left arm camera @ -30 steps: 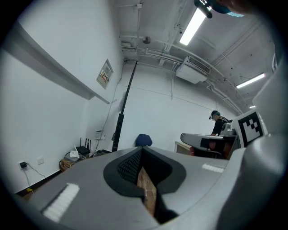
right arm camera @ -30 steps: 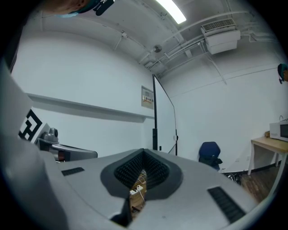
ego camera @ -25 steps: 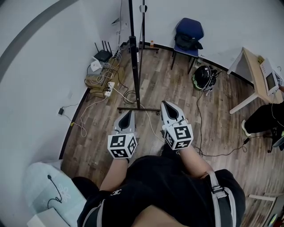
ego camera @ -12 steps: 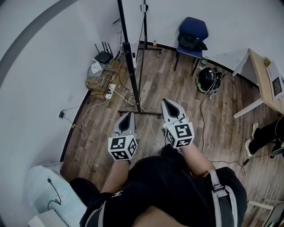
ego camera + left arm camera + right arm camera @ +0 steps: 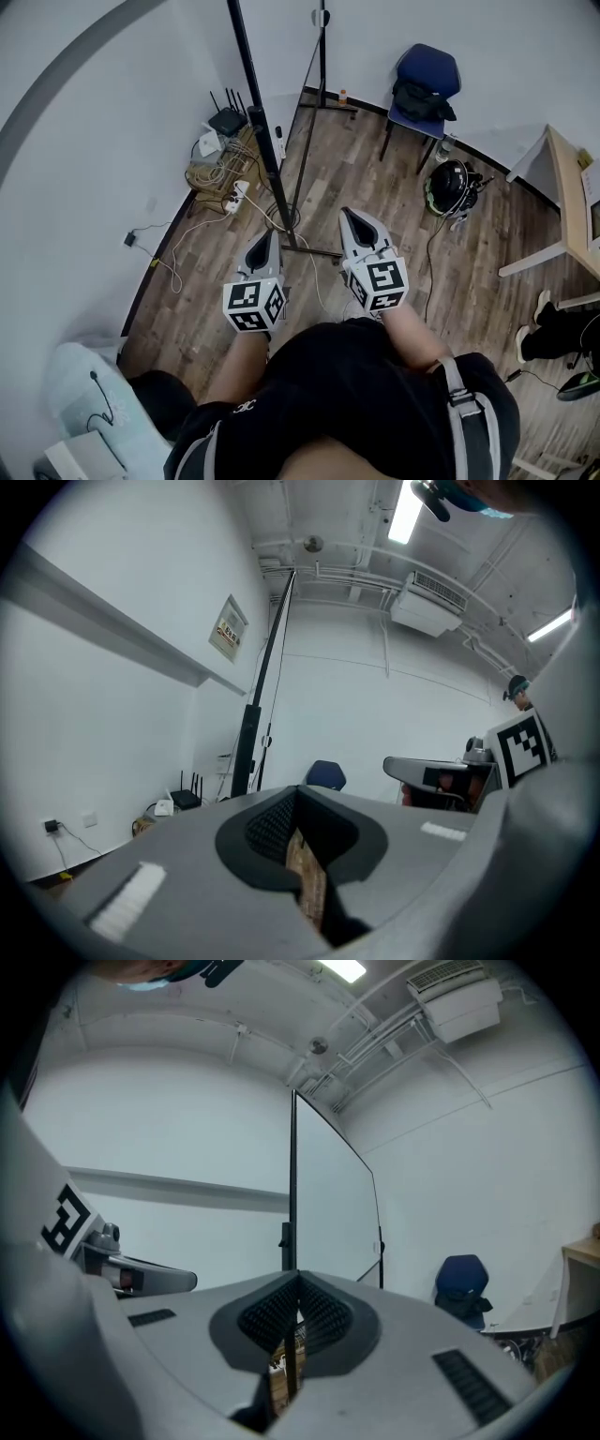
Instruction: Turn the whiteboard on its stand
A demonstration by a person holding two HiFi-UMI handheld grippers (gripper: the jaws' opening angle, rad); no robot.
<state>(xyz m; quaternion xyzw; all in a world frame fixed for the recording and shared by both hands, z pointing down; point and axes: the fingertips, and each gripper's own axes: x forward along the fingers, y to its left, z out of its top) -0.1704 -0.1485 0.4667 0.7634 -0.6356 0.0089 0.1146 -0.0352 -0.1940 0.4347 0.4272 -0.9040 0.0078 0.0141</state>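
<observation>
Over the last second the view swings. The black metal upright of the stand leans further toward eleven o'clock. Its flat black foot bar slides closer to us, and the blue padded chair drifts out toward one o'clock. We read that as us closing on the stand, not the board turning.

The left claw and the right claw hold side by side above the wood-plank floor, as they did a second ago. Each has its jaws pressed together with nothing between them.

The large white whiteboard in its thin black frame stands upright at twelve o'clock, apart from both claws, and shows clearly in the right gripper view. Turning it has not begun. We judge that a claw must first reach the frame.
</observation>
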